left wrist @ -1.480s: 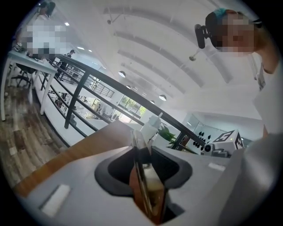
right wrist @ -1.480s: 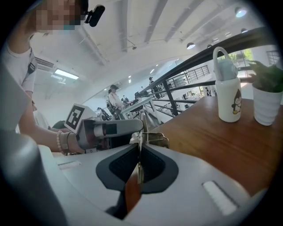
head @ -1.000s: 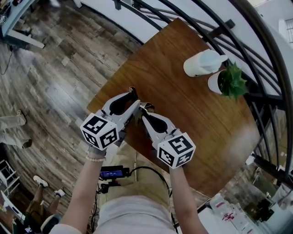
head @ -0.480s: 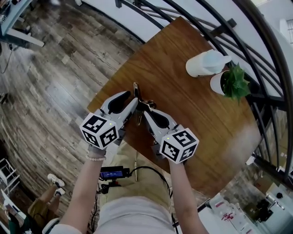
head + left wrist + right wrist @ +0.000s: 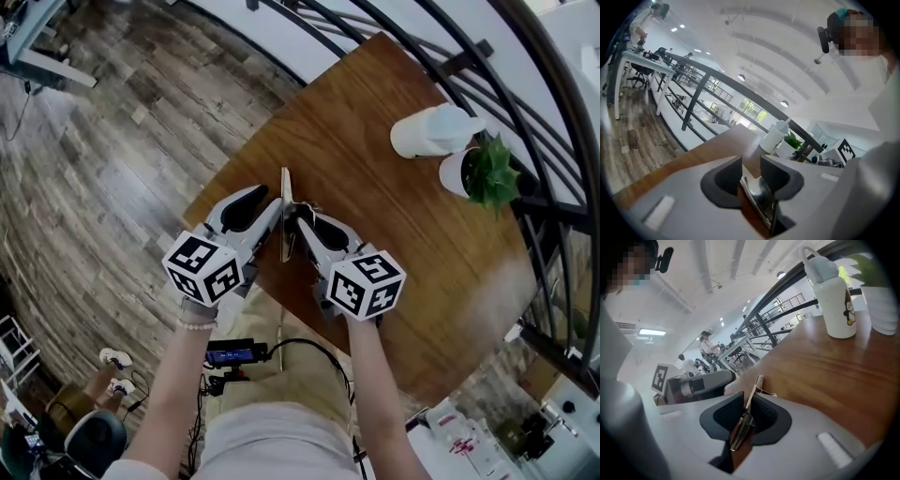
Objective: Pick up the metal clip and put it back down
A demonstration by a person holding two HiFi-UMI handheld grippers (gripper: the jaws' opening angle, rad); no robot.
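Note:
The metal clip point(image 5: 284, 202), a thin shiny strip backed with brown, stands on edge over the near corner of the round wooden table point(image 5: 375, 216). Both grippers meet at it. My left gripper point(image 5: 273, 212) comes in from the left, and in the left gripper view point(image 5: 751, 171) the clip point(image 5: 759, 201) lies wedged between its pads. My right gripper point(image 5: 299, 218) comes in from the right. Its jaws have just been opening, but in the right gripper view point(image 5: 746, 411) the clip point(image 5: 757, 383) still sits tight between the two ribbed pads, its tip poking up past them.
A white bottle point(image 5: 431, 131) and a white pot with a green plant point(image 5: 469, 171) stand at the table's far right edge. A dark curved railing point(image 5: 525, 103) runs behind them. Wooden floor point(image 5: 103, 178) lies to the left, below the table edge.
The clip has swung up from a low tilt between the fingertips to standing nearly upright. The right gripper has shifted slightly toward the left one; the left gripper has barely moved.

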